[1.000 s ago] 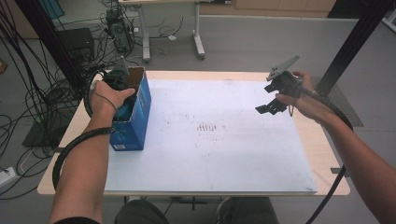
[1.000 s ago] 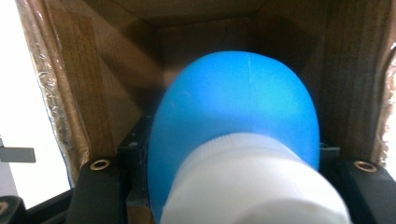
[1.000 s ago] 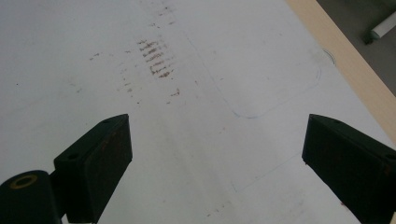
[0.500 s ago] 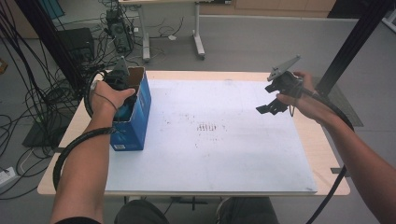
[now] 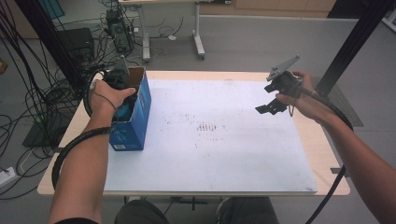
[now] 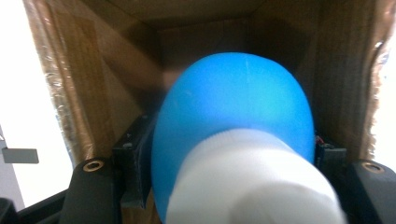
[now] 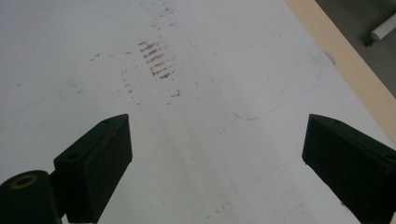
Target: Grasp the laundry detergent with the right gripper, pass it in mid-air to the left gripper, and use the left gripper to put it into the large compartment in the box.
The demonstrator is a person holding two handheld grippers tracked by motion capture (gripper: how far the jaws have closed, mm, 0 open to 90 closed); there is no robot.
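Little changed since the earlier frames: both hands parked, left gripper (image 5: pixel 122 95) deep in the open top of the blue box (image 5: pixel 135 119), jaws just been opening a touch around the blue-and-white object (image 6: pixel 233 140).

Nearest, in the left gripper view: white end of the object toward the camera, rounded blue end pointing away along the jaws into the brown cardboard interior. Long axis in line with the gripper, straight down into the box. Black jaws close at either flank of the blue body; easing off, but contact not clearly broken, so grip or release impossible to call.

Farther off, across the tabletop (image 5: pixel 261 158): right gripper (image 5: pixel 268 106) hanging in the air, jaws spread wide, nothing between them but stained white sheet below.

Judged from this: object being set down into the box, left hand alone concerned; next, wider jaws and a straight pull back out along that same axis.
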